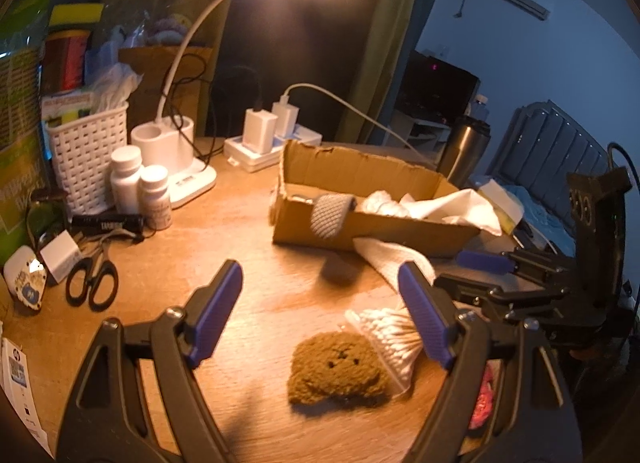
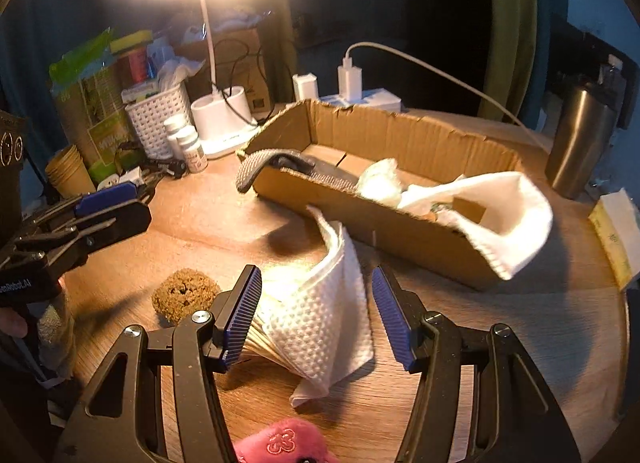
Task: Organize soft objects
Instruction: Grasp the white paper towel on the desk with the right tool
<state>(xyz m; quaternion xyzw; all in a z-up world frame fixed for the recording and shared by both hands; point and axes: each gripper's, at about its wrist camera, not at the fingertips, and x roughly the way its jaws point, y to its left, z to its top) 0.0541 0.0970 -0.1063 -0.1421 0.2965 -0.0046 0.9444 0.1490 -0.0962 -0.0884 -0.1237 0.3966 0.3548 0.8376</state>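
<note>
A brown plush toy with a stitched face [image 1: 339, 369] lies on the wooden desk between my open left gripper's [image 1: 324, 317] fingers; it also shows in the right wrist view [image 2: 185, 297]. My right gripper [image 2: 317, 317] is open around a white textured cloth [image 2: 320, 315] that stands crumpled on the desk. A pink plush [image 2: 282, 443] lies just below it. The cardboard box [image 2: 384, 223] behind holds a grey knit item [image 2: 256, 169], white wads and a white cloth [image 2: 508, 215] draped over its rim.
A bag of cotton swabs [image 1: 394, 337] lies beside the brown plush. Desk lamp [image 1: 180, 167], white basket [image 1: 86, 155], pill bottles [image 1: 140, 187], scissors [image 1: 94, 279] and chargers [image 1: 272, 131] crowd the left and back. A steel tumbler [image 2: 580, 143] stands at right.
</note>
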